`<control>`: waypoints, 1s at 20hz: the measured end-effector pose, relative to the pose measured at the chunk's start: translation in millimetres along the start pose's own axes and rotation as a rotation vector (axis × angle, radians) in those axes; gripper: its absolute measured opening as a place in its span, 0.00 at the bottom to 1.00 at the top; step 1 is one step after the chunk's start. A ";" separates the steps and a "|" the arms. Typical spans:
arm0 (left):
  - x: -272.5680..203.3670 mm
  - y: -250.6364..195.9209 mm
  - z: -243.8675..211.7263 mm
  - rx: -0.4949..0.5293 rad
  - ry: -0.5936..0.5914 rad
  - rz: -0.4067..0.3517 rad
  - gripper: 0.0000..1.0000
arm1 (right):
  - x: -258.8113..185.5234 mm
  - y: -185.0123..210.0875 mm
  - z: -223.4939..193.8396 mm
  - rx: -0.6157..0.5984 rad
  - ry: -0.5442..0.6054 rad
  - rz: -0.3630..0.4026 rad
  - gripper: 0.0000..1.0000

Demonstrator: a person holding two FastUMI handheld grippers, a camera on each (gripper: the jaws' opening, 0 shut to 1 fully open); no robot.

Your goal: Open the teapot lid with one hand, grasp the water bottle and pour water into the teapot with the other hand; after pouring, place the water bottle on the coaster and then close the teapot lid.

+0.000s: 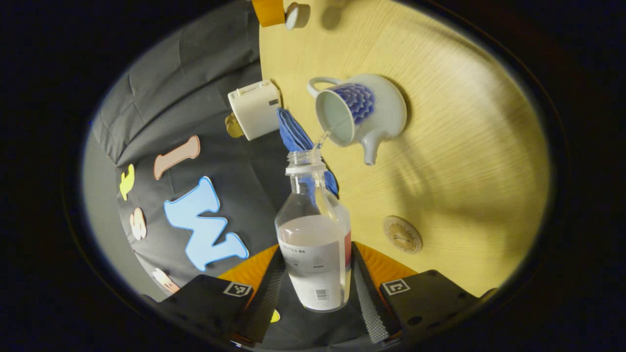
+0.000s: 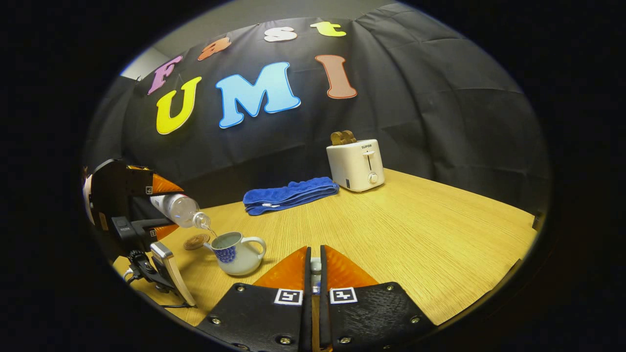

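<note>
Left gripper (image 1: 313, 288) tilting water bottle (image 1: 315, 244), pouring into teapot (image 1: 362, 112)

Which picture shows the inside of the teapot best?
The left gripper view: it looks down into the open teapot, so you see the inside wall and the thin stream from the water bottle going in. The right gripper view shows the teapot from the side, smaller and farther off, with only its rim.
</note>
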State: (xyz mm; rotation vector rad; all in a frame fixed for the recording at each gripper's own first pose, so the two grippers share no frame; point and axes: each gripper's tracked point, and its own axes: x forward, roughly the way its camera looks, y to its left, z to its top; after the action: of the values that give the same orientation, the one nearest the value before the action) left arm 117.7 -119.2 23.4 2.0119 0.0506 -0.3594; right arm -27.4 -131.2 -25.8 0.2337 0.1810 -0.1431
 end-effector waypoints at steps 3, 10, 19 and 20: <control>-1.1 3.1 -1.7 0.022 0.007 0.004 0.87 | 0.1 0.2 0.2 0.001 -0.004 0.002 0.06; -5.5 12.2 -3.3 0.053 0.012 0.016 0.87 | 0.3 1.6 1.3 0.001 -0.010 0.009 0.06; -11.4 25.7 -5.8 0.086 0.025 0.033 0.87 | -0.7 1.2 2.0 0.005 -0.020 0.010 0.06; -12.2 27.4 -5.0 0.091 0.025 0.035 0.87 | -0.3 1.6 2.5 0.006 -0.021 0.011 0.06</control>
State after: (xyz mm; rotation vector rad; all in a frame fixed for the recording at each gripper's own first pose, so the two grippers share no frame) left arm 112.5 -125.9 52.6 2.1045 0.0149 -0.3186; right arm -27.0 -130.2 -23.0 0.2393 0.1582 -0.1347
